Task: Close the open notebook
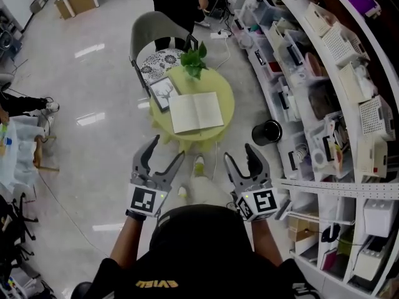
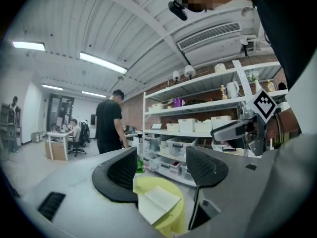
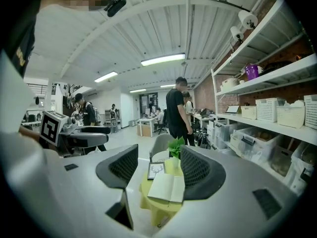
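Left gripper, right gripper — outstretched (gaping)

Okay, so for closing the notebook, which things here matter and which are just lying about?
For the job:
open notebook, lying on the yellow table
left gripper, open and empty
right gripper, open and empty

Just lying about:
framed deer picture
potted plant
chair
black bin

Framed deer picture, potted plant on round table; grey chair behind; black bin nearby.
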The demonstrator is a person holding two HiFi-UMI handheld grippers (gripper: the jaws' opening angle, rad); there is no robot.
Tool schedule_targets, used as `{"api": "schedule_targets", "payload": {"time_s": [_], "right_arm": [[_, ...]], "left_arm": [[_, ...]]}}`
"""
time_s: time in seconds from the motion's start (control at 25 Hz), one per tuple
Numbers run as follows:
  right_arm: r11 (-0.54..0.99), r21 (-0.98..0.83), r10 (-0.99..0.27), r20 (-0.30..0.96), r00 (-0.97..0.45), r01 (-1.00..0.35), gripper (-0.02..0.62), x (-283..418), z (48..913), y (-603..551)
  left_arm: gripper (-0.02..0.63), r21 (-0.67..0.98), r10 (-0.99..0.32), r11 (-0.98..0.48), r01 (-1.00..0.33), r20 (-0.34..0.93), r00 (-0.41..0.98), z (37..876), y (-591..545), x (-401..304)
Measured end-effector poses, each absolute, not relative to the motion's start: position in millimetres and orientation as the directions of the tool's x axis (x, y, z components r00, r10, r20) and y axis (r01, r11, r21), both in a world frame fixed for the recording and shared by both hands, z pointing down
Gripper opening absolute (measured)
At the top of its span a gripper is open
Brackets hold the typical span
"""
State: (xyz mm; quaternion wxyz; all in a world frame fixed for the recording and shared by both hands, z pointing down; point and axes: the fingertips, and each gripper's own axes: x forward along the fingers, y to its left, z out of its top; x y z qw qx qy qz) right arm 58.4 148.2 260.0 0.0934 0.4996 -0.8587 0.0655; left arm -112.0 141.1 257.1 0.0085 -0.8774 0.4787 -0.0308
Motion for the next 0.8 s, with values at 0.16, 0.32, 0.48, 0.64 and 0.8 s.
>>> {"api": "schedule_targets", "payload": {"time_s": [0.16,0.32,0.48,0.64,0.8], "right_arm": [[0.507,-0.010,-0.838,0.230,-0.495,-0.862,0.247,61,267,108],[0.528,0.068,-0.831,0.245,-0.499,-0.846,0.245,62,269,58],[0.551,0.098,-0.818,0.261,-0.513,-0.829,0.245,71,274,14],[0.587,0.086,-0.791,0.274,-0.547,-0.805,0.244,76,283,-22],[0.638,0.135,-0.757,0.291,-0.585,-0.758,0.241,67,294,-54]], "left_arm": [[0.321,-0.038,-0.850,-0.526,-0.850,0.058,0.523,263,106,-111],[0.319,0.012,-0.847,-0.525,-0.851,0.097,0.523,277,68,-108],[0.319,0.047,-0.842,-0.516,-0.855,0.156,0.516,291,30,-99],[0.321,0.072,-0.859,-0.475,-0.877,0.181,0.480,299,-5,-95],[0.324,0.059,-0.887,-0.409,-0.911,0.208,0.412,301,-31,-107]]}}
